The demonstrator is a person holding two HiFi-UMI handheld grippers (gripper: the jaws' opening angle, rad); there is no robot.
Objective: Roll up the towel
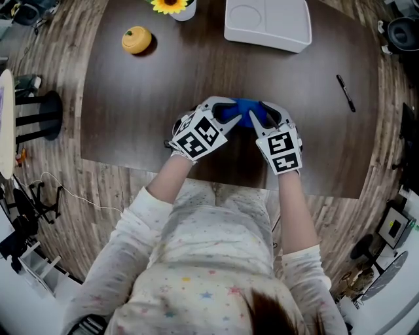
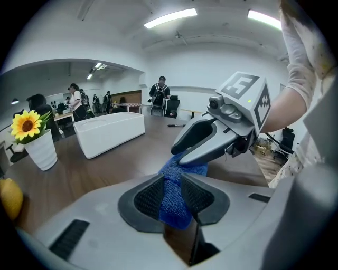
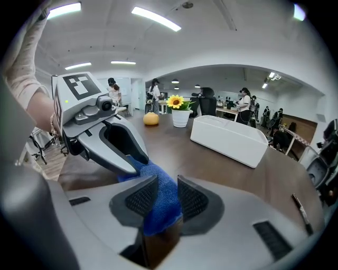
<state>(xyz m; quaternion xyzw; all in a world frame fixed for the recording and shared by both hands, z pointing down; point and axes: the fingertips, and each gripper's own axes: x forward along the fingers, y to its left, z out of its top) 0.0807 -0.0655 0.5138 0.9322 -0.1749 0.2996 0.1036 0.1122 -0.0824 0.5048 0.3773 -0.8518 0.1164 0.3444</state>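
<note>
Blue towel (image 1: 243,112), dark brown table (image 1: 131,98), white tray (image 1: 268,25), yellow sunflower (image 1: 170,5)

You are working under bright, even light from overhead; the ceiling strip lights (image 2: 170,17) blow out to pure white in both gripper views; the dark table (image 1: 131,98) takes only a soft, dull sheen; shadows fall short and faint, one just beside the yellow-orange fruit (image 1: 136,40), a darker one under your hands; both gripper views bulge like a fisheye, with straight lines bowed and black corners round a circular picture; the towel (image 2: 174,195) shows its weave sharply close to the lens; the people (image 2: 160,94) at the back are small and soft; your head view is crisp at the middle and bends toward its edges.
</note>
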